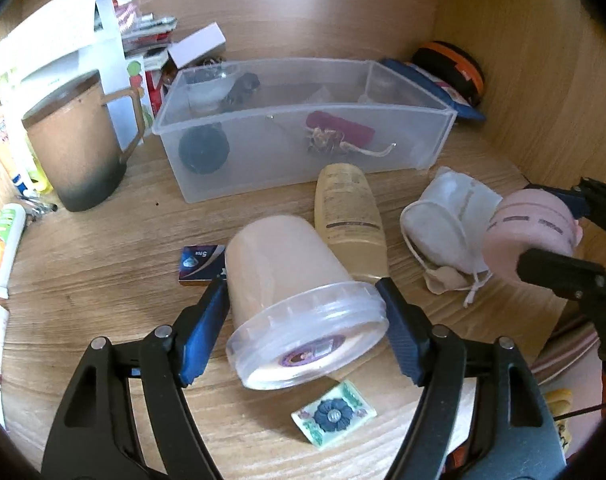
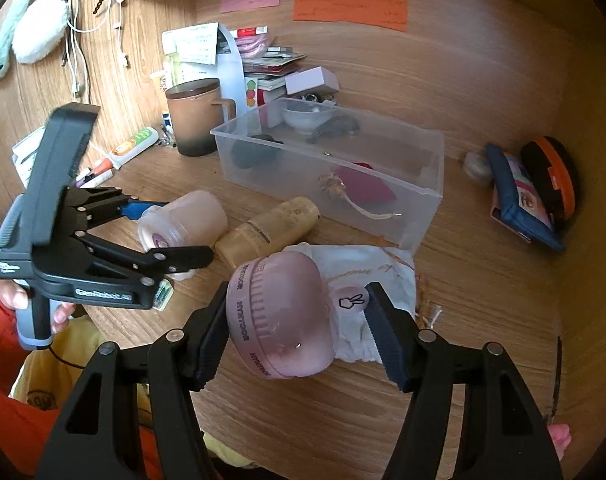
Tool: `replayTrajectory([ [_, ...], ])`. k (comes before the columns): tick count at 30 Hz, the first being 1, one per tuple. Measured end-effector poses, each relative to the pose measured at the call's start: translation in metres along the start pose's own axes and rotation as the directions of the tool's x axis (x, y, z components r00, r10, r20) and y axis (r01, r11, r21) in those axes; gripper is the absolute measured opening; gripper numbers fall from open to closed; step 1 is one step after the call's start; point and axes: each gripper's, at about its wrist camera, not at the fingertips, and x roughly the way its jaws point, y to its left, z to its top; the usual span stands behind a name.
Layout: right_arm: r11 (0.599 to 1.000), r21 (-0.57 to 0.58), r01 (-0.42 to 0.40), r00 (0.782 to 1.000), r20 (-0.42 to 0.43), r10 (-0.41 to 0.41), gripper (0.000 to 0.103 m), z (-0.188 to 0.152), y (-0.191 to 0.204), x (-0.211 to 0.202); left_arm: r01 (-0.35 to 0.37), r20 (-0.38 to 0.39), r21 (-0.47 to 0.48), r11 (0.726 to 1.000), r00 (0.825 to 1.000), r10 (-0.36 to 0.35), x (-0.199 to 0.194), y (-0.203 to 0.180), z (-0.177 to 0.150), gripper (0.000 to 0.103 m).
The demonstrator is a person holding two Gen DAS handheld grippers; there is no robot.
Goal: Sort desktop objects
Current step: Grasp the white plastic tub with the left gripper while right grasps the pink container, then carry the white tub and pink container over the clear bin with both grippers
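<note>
our left claw grips the translucent beige plastic tub, our right claw the pink round case; we should lift both level toward the clear plastic bin ahead.

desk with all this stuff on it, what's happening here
A person is sorting a cluttered wooden desk with a handheld gripper in each hand. The left gripper is closed around a translucent lidded tub of beige contents, tipped on its side. The right gripper grips a pink round case, held over a white drawstring pouch. A tan bottle lies flat beside the tub. Behind it, a clear plastic bin already holds a few small items.
</note>
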Motion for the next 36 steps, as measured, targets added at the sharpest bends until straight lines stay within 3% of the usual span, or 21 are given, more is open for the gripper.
replayTrajectory([
  [11, 1.000, 0.021, 0.012, 1.000, 0.002, -0.012, 0.061, 0.007, -0.006, 0.002, -0.048, 0.027, -0.049, 0.998, 0.998, 0.049, 0.003, -0.001, -0.001, 0.069],
  [16, 1.000, 0.030, 0.009, 1.000, 0.015, -0.009, 0.061, 0.016, -0.008, 0.001, -0.016, 0.086, -0.103, 0.995, 0.996, 0.024, -0.011, 0.007, 0.006, 0.069],
  [28, 0.999, 0.047, 0.023, 0.997, 0.071, -0.026, 0.061, 0.043, -0.017, -0.008, -0.023, 0.202, -0.081, 0.996, 0.979, 0.039, -0.049, 0.012, 0.032, 0.069],
  [36, 0.996, 0.090, 0.000, 0.995, 0.103, -0.010, 0.061, 0.065, -0.034, -0.007, 0.044, 0.234, -0.046, 0.998, 0.972, -0.033, -0.068, 0.019, 0.056, 0.069],
])
